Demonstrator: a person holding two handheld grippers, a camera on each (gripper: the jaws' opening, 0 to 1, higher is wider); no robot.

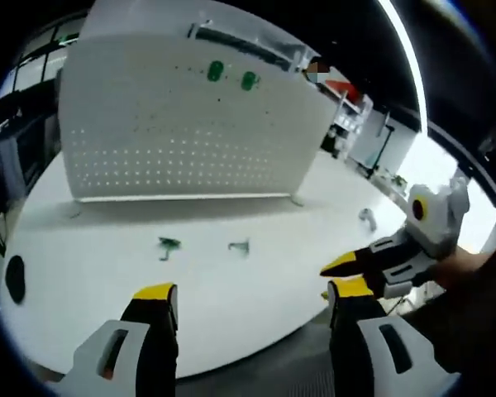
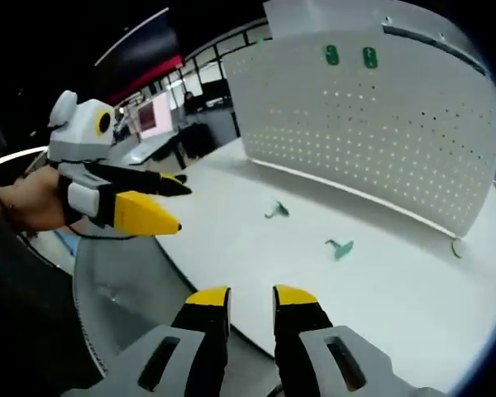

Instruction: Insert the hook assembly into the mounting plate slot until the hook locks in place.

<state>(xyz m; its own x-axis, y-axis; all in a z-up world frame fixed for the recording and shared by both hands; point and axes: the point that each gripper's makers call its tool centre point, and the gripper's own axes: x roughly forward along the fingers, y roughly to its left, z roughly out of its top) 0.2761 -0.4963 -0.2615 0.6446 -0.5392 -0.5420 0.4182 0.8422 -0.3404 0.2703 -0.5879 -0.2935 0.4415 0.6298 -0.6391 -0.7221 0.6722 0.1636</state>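
Two grippers hang at the near edge of the white table, neither holding anything, which suits a start before any pick. At the bottom of the left gripper view the left gripper has its yellow-tipped jaws spread wide apart with bare table between them. At the bottom of the right gripper view the right gripper has its jaws drawn near together, a narrow gap left and nothing in it. Each tool also enters the other's view from the side, so they are held close together, both aimed at the board.

Farther out, mid-table, lie two small green hooks, loose and well apart from both grippers: one hook at lower left of centre in the left gripper view, the second hook just right of it. They look thin, bent and light; finer detail is too small to tell.

Farthest stands the white perforated mounting plate, upright across the upper frame, probably so its slots face the hands. Two green pieces already sit high on it.
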